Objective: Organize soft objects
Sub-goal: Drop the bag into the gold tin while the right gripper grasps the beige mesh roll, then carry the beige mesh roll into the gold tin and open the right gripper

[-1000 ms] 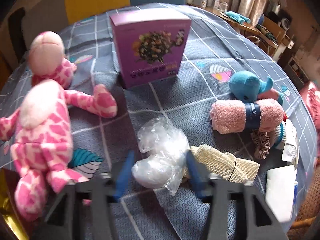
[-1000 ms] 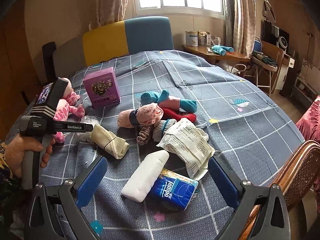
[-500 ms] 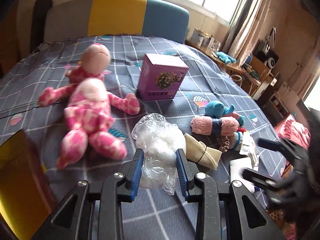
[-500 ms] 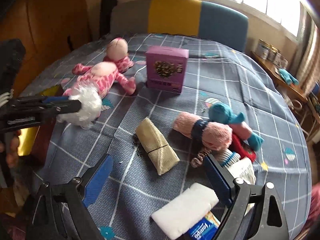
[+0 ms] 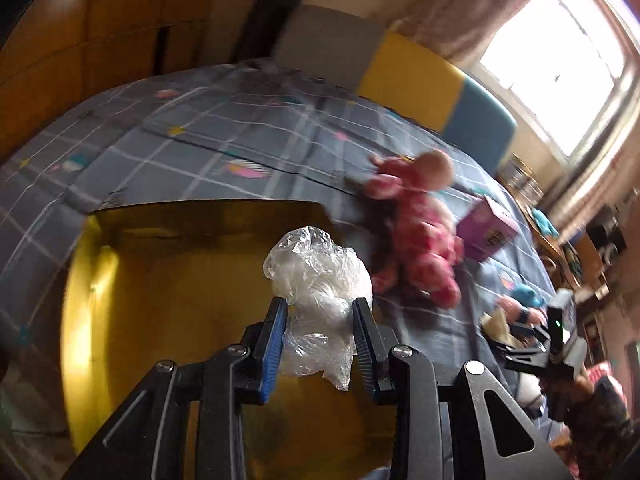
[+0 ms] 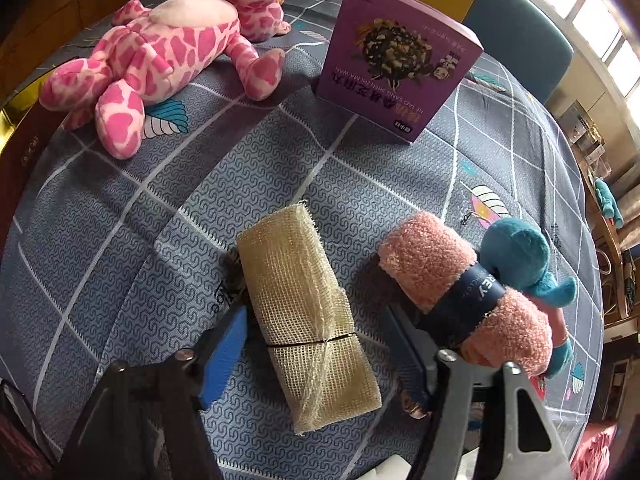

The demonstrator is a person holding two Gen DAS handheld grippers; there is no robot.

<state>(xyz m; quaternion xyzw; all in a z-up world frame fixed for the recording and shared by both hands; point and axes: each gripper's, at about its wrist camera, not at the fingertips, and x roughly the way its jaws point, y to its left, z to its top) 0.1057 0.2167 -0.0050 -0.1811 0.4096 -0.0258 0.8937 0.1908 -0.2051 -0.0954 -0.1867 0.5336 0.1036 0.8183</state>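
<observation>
My left gripper (image 5: 320, 308) is shut on a crumpled clear plastic bag (image 5: 316, 268) and holds it in the air over the open gold box (image 5: 168, 288). In the right wrist view a folded beige mesh cloth (image 6: 296, 272), tied with a thin band, lies on the grey checked bedcover. My right gripper (image 6: 316, 316) points down over its near half; its jaws are closing with the cloth between them, and a gap still shows at the right pad. A pink rolled towel (image 6: 432, 264) with a dark band lies just right of it.
A pink spotted plush toy (image 6: 160, 52) lies at the far left, next to a purple carton (image 6: 396, 60). A blue plush elephant (image 6: 516, 252) rests against the towel. The gold box's rim (image 6: 8, 120) shows at the left edge. A yellow-and-blue headboard stands behind.
The left gripper lifted the plastic bag off the bedcover and swung it left over the gold box. The right gripper came down over the beige cloth, and its jaws narrowed.
</observation>
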